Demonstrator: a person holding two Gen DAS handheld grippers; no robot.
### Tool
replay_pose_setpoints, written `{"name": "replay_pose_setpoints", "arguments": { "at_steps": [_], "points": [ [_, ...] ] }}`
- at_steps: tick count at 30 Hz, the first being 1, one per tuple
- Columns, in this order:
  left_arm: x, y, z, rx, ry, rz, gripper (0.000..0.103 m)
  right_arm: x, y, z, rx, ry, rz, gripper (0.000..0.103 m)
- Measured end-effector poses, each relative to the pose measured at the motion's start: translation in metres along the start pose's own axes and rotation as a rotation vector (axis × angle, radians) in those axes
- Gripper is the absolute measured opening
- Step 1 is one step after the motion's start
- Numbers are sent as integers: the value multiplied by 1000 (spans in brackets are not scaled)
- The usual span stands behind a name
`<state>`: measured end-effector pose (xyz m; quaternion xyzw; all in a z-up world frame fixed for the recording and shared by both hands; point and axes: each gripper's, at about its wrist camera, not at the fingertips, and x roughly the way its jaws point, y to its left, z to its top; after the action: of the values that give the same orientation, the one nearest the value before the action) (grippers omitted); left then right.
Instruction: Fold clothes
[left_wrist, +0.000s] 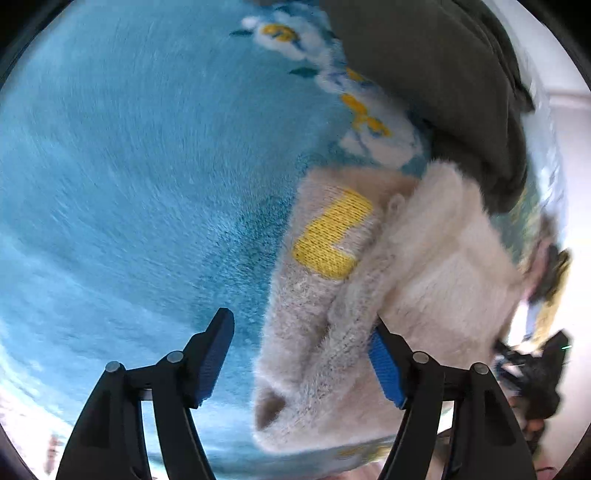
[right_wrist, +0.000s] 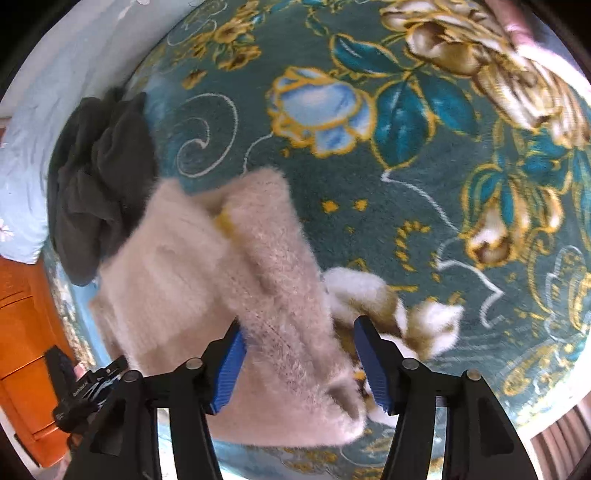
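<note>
A: Start closest in. What are the grippers doing?

B: Both stand spread. The left gripper (left_wrist: 301, 354) has its blue pads apart; the fuzzy cream sweater (left_wrist: 369, 288) lies between them, nearer the right-hand pad, which looks to touch the knit, while the other pad hangs clear over the blanket (left_wrist: 129, 166). Nothing is pinched.

A: And the right gripper (right_wrist: 299, 362)?

B: Also wide. A folded band of the same sweater (right_wrist: 229, 280) runs up between its jaws. The left-hand pad sits against the fabric edge, the right-hand one stands off it. I judge both have let go so the fold can settle flat.

A: Where does the sweater sit, then?

B: Directly under and just ahead of both grippers, resting on the teal flowered blanket (right_wrist: 424, 184). A yellow knitted patch (left_wrist: 330, 236) shows ahead of the left gripper's jaws, so that layer faces upward.

A: Anything further out?

B: Beyond the sweater, a dark grey garment (right_wrist: 99, 177) lies bunched, touching the sweater's far edge. It probably waits its turn. Off to the right gripper's left side is an orange wooden cabinet (right_wrist: 22, 332), past the blanket's edge.

A: Is the fold finished?

B: It looks compact, though the blur leaves me unsure how neat it is.
</note>
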<state>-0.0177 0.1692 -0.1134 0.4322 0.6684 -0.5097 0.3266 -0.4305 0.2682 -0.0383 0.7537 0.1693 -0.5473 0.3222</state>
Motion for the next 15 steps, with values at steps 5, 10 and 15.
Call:
{"name": "replay_pose_setpoints", "arguments": {
  "at_steps": [5, 10, 15],
  "points": [
    [12, 11, -4, -23, -21, -116, 82, 11, -13, 7, -11, 8, 127, 65],
    [15, 6, -9, -76, -59, -155, 85, 22, -34, 5, 112, 15, 245, 69],
    [11, -7, -17, -139, -66, -196, 54, 19, -35, -7, 254, -1, 264, 63]
  ]
}}
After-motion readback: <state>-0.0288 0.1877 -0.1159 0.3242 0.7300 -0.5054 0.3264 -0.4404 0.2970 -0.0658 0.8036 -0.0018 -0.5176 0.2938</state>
